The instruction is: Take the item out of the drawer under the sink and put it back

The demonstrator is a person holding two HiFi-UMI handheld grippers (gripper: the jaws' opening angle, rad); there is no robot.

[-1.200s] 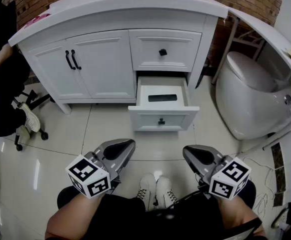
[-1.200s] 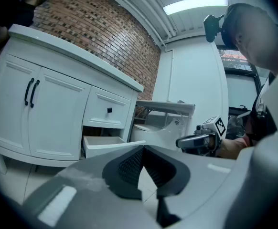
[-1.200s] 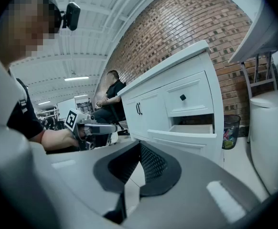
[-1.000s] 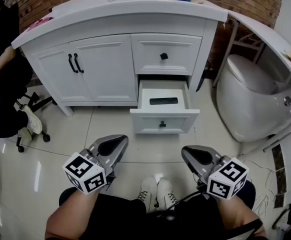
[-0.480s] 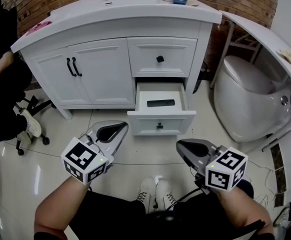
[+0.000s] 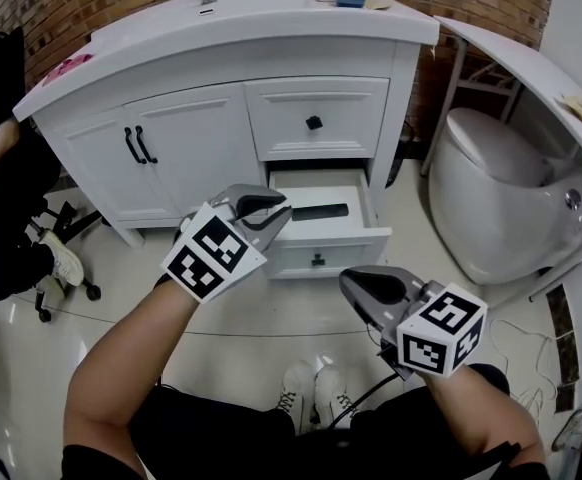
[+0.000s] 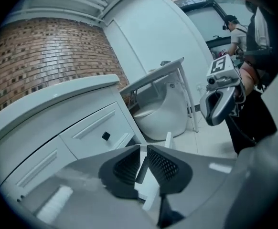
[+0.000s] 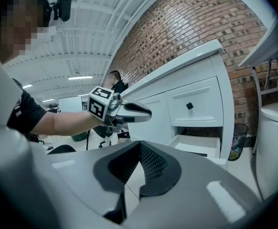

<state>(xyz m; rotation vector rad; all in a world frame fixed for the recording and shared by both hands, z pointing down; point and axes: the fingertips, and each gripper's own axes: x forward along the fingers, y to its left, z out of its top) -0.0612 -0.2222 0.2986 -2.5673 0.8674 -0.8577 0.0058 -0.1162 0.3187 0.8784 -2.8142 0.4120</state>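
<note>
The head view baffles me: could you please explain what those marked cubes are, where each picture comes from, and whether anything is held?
There is no robot: a person holds a two-jaw tool in each hand, and each marked cube is part of one. The head view comes from a camera on the person's head, looking down; the two gripper views ride on the tools and look along their jaws. Ahead stands a white vanity with its lower drawer open and a dark item inside; a toilet is to the right. The left tool hovers near the drawer; its jaws have just been opening, with nothing between them. The right tool is shut and empty.
</note>
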